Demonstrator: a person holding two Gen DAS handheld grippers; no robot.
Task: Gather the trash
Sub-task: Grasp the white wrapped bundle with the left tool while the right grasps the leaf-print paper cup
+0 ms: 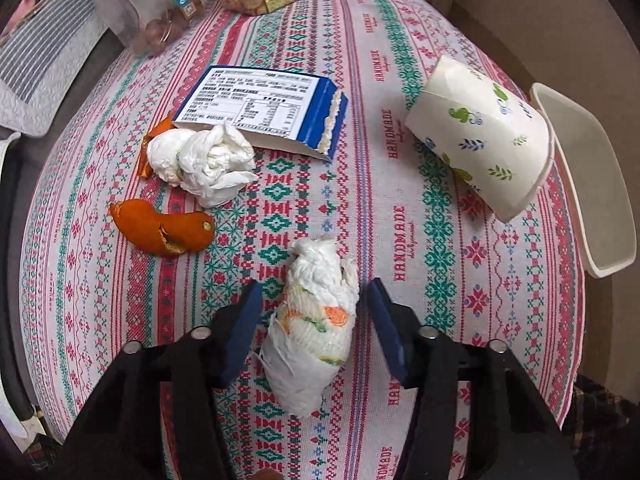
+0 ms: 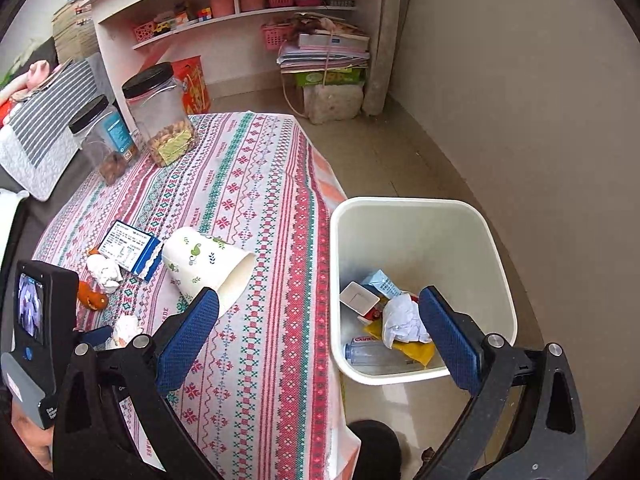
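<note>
Tissue wad (image 1: 314,320): lain on tablecloth (image 1: 440,208), between spread left gripper (image 1: 315,296) pads, untouched.
Long axis: aligned with fingers.
Right gripper (image 2: 320,320): spread, empty, held above bin (image 2: 416,216).

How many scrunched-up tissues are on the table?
2. One tissue lies between the left tongs, which are open around it. The other tissue sits beside the blue box and orange peel. Another wad lies in the bin, not counted.
</note>
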